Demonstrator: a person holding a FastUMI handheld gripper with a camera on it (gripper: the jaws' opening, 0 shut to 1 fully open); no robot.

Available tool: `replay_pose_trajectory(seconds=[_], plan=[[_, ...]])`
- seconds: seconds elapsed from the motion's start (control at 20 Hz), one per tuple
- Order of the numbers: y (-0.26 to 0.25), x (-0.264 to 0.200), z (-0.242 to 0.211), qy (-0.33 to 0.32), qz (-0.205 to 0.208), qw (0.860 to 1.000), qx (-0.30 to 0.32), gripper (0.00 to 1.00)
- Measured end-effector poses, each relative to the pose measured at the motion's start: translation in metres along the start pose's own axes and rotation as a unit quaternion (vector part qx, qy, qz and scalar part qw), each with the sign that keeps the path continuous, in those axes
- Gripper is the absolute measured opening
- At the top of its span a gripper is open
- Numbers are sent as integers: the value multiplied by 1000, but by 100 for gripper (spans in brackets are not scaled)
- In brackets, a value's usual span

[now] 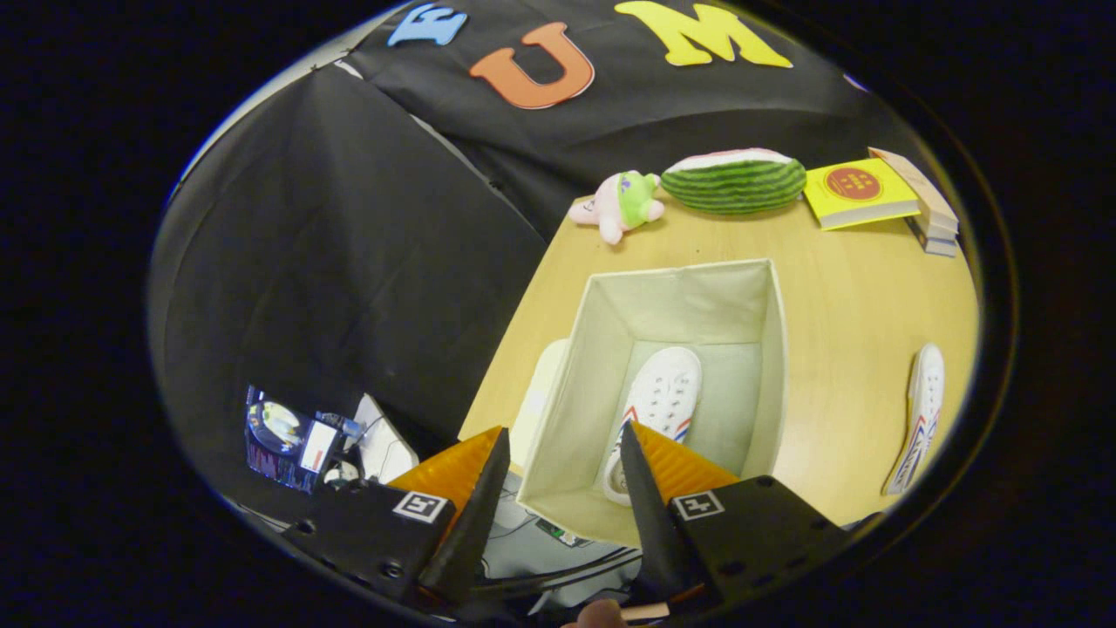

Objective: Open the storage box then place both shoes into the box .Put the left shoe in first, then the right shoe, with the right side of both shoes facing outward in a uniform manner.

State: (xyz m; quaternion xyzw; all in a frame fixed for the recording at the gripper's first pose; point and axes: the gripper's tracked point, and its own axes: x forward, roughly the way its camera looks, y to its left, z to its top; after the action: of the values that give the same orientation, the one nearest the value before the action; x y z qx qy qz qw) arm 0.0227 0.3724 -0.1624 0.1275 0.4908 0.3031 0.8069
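Jaws on my gripper (558,458) stand wide apart and empty above the open beige fabric storage box (602,349), one white canvas shoe (664,392) inside. I see its mate (920,410) on the wooden surface (854,314); no writing is legible.

Cloth-walled recording booth (349,262), wooden table (854,305)

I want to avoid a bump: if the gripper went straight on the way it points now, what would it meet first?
Probably the storage box: the open gripper points at its near wall, with the shoe inside just past it. Depth is unclear.
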Motion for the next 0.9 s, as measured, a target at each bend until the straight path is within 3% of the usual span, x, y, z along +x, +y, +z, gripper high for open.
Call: replay_pose_trajectory(seconds=[0.25, 0.45, 0.7, 0.9], plan=[[-22, -43, 1, -36, -42, 995, -82, 82], [-56, -81, 7, -68, -82, 990, -97, 83], [-136, -132, 10, -77, -159, 979, -98, 83], [-219, -170, 0, -71, -238, 962, -110, 84]])
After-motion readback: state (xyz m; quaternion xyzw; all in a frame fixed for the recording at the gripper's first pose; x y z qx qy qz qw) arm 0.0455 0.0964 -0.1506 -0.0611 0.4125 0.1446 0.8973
